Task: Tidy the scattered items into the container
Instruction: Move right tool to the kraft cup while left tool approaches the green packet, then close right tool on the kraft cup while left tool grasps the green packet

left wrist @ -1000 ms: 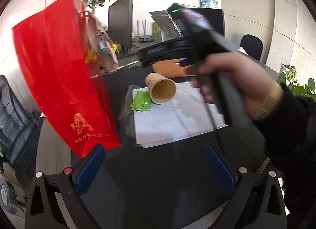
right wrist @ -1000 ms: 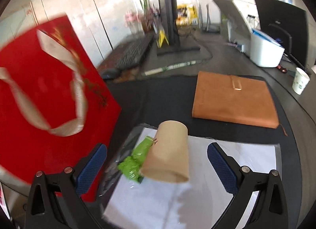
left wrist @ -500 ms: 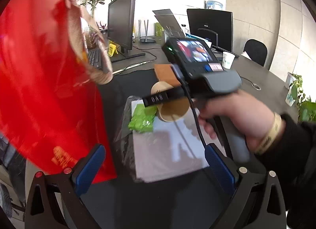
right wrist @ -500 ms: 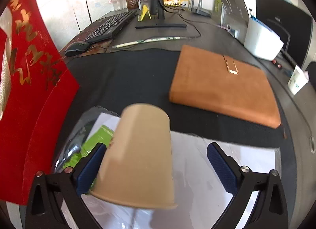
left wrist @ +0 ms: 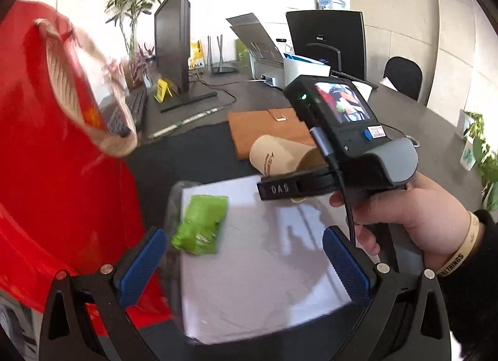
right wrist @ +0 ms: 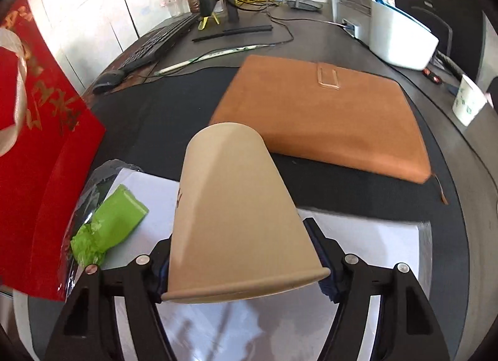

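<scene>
My right gripper (right wrist: 241,270) is shut on a tan paper cup (right wrist: 236,218), gripping it near its rim, bottom pointing away; the cup also shows in the left wrist view (left wrist: 280,155). A green packet (left wrist: 202,224) (right wrist: 112,230) lies on a white sheet in a plastic sleeve (left wrist: 261,264) (right wrist: 367,267). A red gift bag (left wrist: 53,174) (right wrist: 40,168) with a beige ribbon handle stands at the left. My left gripper (left wrist: 242,258) is open and empty over the sheet, near the packet.
A tan leather notebook (right wrist: 323,118) lies behind the cup on a black mat. Further back are a monitor (left wrist: 171,43), keyboard (right wrist: 155,46), mouse (right wrist: 107,76), white printer (right wrist: 401,37) and a white cup (right wrist: 468,105).
My right gripper closed in on the lying cup and shut on it. My left gripper moved forward and down toward the sheet and green packet.
</scene>
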The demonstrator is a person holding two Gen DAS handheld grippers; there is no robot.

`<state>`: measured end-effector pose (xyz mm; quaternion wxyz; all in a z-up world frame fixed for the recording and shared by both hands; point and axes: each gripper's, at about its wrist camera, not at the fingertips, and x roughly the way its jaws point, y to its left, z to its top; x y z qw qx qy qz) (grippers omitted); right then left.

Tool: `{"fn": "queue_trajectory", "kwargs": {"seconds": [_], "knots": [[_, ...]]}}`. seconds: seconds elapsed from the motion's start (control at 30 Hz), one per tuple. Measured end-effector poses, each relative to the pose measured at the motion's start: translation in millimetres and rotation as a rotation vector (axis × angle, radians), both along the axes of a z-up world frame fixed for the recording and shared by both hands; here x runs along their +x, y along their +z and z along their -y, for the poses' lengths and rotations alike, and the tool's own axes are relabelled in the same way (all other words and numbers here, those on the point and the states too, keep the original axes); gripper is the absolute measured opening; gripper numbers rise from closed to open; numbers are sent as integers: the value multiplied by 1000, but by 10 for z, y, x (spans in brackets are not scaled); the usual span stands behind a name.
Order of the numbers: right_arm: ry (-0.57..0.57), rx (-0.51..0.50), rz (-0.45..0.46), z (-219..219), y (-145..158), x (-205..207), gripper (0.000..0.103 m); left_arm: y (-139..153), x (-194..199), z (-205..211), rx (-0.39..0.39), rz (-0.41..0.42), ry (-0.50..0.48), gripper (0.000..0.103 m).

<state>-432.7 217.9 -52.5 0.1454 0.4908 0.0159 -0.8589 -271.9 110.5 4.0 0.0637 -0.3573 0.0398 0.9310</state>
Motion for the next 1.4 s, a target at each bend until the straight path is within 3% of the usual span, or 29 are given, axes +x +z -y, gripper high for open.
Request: {"fn": "queue_trajectory", "kwargs": {"seconds": [0.13, 0.2, 0.4, 0.47, 0.57, 0.73, 0.9, 1.03, 1.2, 1.4], "knots": [[-10, -18, -16, -196, -24, 89, 75, -72, 37, -252, -121, -36, -56, 103], [-19, -45, -31, -305, -33, 149, 75, -102, -57, -293, -136, -42, -72, 103], [-14, -21, -72, -332, -54, 309, 77, -258, -489, -91, -68, -22, -73, 102], [-20, -21, -90, -323, -62, 327, 77, -352, -628, -30, -100, 11, -38, 102], [-28, -5, -125, -306, -91, 360, 77, -496, -758, 127, -60, 64, 12, 102], [-27, 67, -154, -195, -119, 386, 78, -678, -819, 273, 27, 94, 13, 102], [-28, 66, -156, -186, -130, 400, 78, -722, -817, 268, 12, 96, 31, 102], [-27, 72, -157, -186, -135, 415, 78, -791, -872, 204, -65, 141, 88, 103], [-25, 81, -158, -176, -138, 415, 79, -846, -911, 310, 37, 183, 50, 103], [-25, 86, -160, -170, -138, 421, 79, -857, -912, 303, 36, 181, 46, 103]]}}
